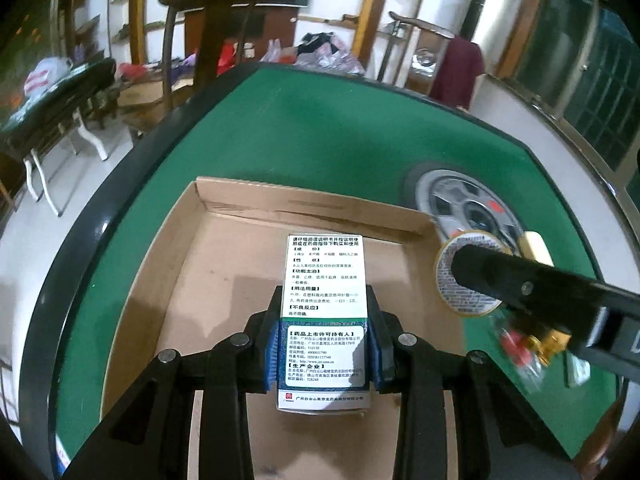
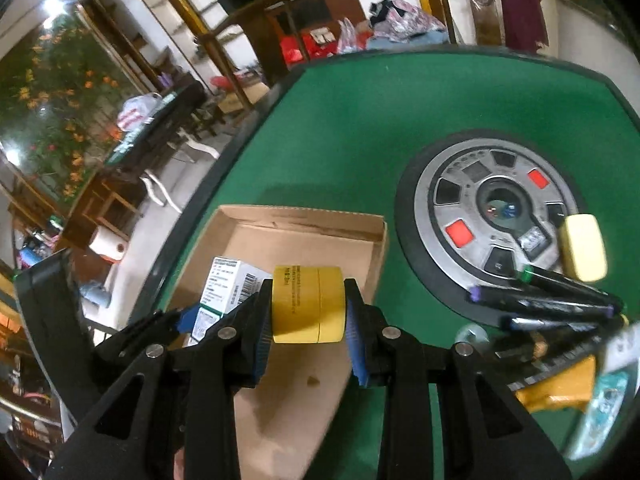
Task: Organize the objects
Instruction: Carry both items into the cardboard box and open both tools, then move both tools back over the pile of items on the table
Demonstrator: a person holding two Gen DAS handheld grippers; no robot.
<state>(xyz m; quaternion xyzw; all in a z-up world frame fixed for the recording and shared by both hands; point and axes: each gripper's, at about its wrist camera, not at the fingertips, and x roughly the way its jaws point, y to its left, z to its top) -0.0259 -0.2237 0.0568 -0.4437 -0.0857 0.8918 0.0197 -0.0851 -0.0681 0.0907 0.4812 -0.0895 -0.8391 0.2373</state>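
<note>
My left gripper (image 1: 324,344) is shut on a white and green medicine box (image 1: 325,300) and holds it over the open cardboard tray (image 1: 224,272). My right gripper (image 2: 307,314) is shut on a round yellow tin (image 2: 307,304) and holds it above the tray's right side (image 2: 372,240). In the left wrist view the tin (image 1: 452,280) and the right gripper's black finger (image 1: 520,280) show at the tray's right edge. In the right wrist view the medicine box (image 2: 224,288) and the left gripper (image 2: 180,320) sit at lower left.
The green felt table (image 1: 320,128) has a round silver hub (image 2: 496,208) in its middle. On and near the hub lie several dark markers (image 2: 552,300), a pale yellow block (image 2: 584,252) and small yellow and red items (image 1: 532,344). The table edge (image 1: 100,208) curves left.
</note>
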